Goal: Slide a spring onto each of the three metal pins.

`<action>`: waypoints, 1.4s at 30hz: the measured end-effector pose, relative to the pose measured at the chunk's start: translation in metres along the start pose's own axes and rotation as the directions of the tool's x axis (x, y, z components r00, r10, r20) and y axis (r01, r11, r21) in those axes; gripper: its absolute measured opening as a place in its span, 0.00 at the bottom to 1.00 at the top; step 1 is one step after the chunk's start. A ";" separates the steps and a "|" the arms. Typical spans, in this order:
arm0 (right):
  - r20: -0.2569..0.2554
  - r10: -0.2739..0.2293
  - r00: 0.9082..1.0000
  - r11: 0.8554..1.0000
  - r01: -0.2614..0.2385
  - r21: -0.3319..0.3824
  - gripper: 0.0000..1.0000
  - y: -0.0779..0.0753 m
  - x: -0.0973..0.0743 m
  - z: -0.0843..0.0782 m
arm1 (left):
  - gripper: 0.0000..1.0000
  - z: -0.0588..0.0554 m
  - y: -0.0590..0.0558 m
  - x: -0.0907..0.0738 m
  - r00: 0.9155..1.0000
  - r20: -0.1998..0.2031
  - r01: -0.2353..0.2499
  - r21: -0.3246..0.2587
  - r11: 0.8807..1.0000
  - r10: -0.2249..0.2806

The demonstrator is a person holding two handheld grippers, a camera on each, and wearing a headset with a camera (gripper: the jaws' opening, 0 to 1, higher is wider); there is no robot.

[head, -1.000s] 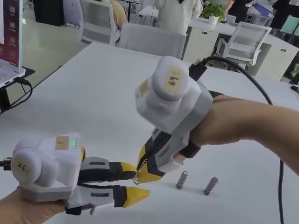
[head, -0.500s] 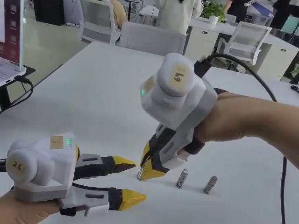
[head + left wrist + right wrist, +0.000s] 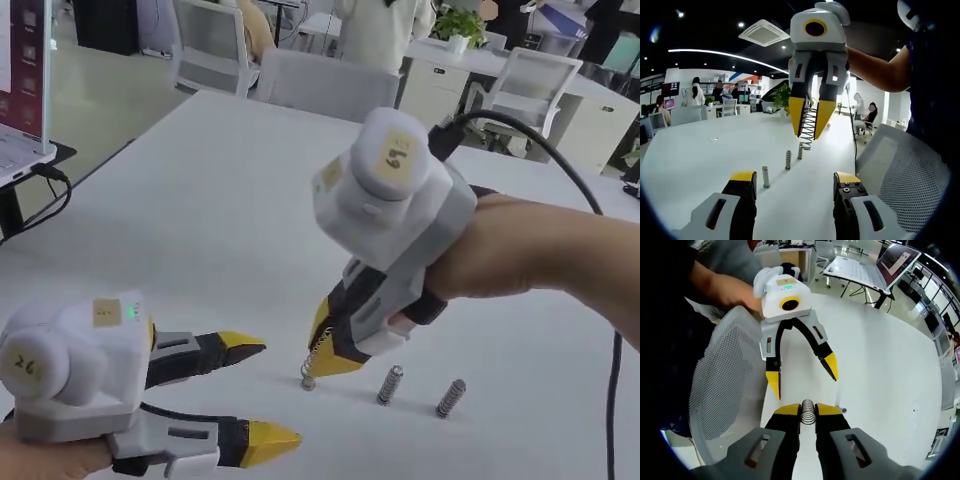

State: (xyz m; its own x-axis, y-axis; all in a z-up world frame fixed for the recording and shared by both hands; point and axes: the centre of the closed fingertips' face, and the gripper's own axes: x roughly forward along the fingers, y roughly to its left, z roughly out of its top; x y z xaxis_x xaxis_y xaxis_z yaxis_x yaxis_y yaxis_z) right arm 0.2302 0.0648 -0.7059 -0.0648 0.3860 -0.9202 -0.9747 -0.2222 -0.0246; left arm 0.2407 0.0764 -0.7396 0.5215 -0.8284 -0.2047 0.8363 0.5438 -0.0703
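Right gripper [image 3: 325,366] is pinching a spring [image 3: 809,122] so it is hanging toward the bare pin [image 3: 766,176]; left gripper [image 3: 280,390] is sitting wide open, empty.

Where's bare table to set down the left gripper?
Bare: the wide table stretch between laptop and right gripper; also right of the two standing springs, up to the cable. Crowded: the near edge, where left gripper, held spring and bare pin cluster.
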 end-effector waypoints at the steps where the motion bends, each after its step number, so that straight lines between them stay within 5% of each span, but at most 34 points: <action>1: -0.002 -0.001 1.000 1.000 0.001 0.000 0.08 0.000 0.000 -0.001 | 0.58 0.000 0.000 -0.001 1.000 0.002 -0.001 0.002 1.000 0.001; 21: -0.019 -0.042 0.999 0.999 0.042 0.024 0.08 -0.026 -0.010 -0.014 | 0.69 -0.009 0.001 -0.011 0.999 -0.003 -0.038 0.026 0.999 0.038; 42: -0.084 -0.048 0.995 0.998 0.051 0.036 0.08 -0.065 0.020 -0.032 | 0.67 -0.013 0.008 -0.020 0.998 -0.017 -0.059 0.028 0.998 0.060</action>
State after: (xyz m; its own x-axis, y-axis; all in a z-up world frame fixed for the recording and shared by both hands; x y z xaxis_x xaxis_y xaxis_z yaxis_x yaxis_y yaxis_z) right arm 0.2990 0.0578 -0.7349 0.0004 0.3197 -0.9475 -0.9838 -0.1698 -0.0576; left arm 0.2352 0.0991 -0.7494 0.5678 -0.7919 -0.2247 0.8082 0.5881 -0.0307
